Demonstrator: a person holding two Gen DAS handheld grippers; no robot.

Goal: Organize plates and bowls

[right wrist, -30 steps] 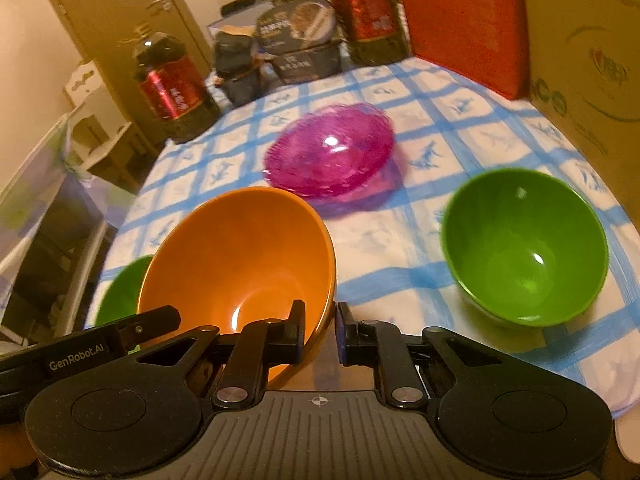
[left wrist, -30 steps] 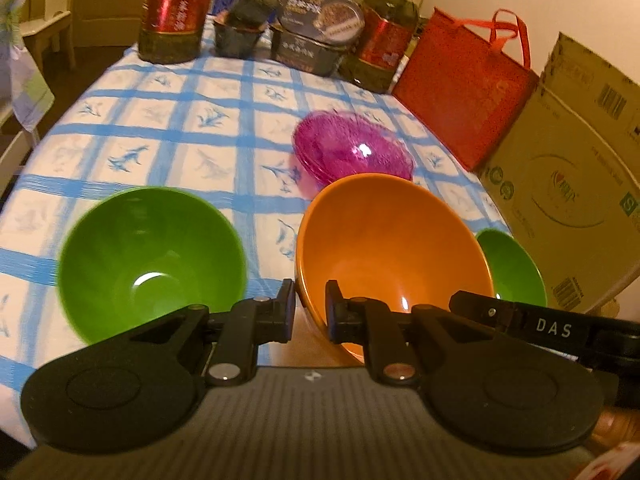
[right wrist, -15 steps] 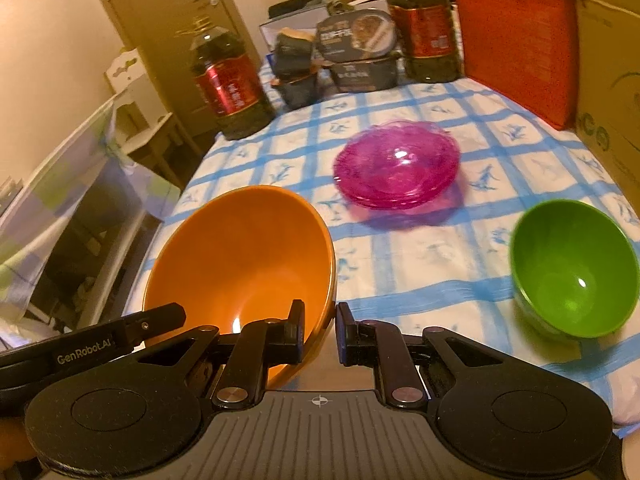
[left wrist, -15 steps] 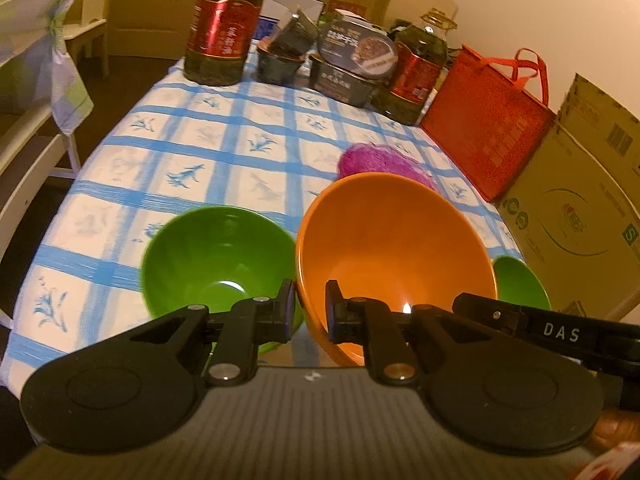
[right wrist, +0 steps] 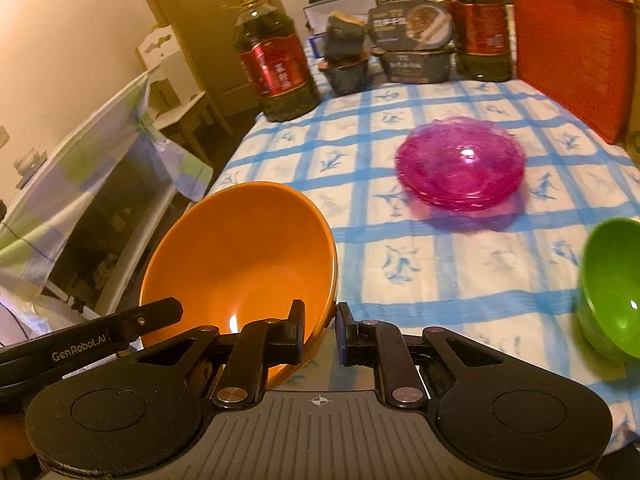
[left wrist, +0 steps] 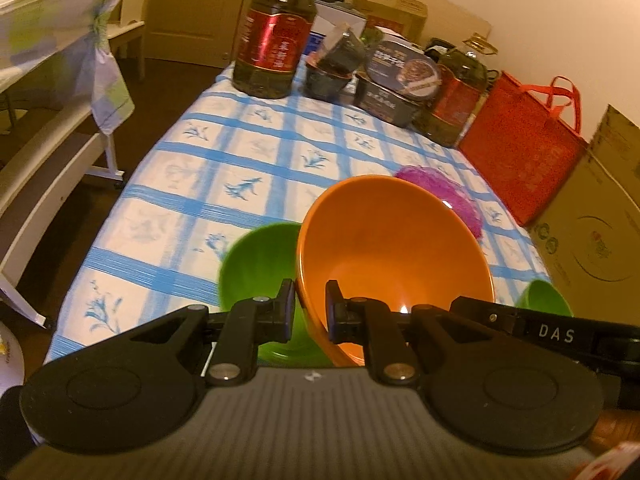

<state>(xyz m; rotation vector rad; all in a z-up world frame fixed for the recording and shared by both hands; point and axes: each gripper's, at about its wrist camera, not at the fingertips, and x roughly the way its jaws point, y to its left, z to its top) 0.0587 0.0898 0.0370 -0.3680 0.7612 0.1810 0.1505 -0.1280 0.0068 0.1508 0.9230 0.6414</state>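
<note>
Nearest the cameras, the orange bowl (left wrist: pixel 394 256) is held off the checked tablecloth (left wrist: pixel 256 160) by both tools at once: the left gripper (left wrist: pixel 310 316) is pinched narrowly on the bowl's left rim, and the right gripper (right wrist: pixel 320 334) is clamped on the opposite rim, one pad inside the wall and one outside. The bowl is tilted, its mouth turned towards the lenses. It is judged to be a stiff, glossy, light piece, probably melamine or plastic, so the smooth wall is likely to slide within a thin pinch; the rim is the only place where it can be taken, and two opposed holds are thought the safer way. Just beyond and partly beneath it, a green bowl (left wrist: pixel 260 264) is seen resting on the cloth, and it is judged a likely nesting place. A second green bowl (right wrist: pixel 612 292) lies well apart to the right. Farther off, pink glass-like plates (right wrist: pixel 460 164) are stacked; these are expected to be fragile. At the far end, oil bottles (left wrist: pixel 274 36) and food tins (left wrist: pixel 400 76) are ranged.
</note>
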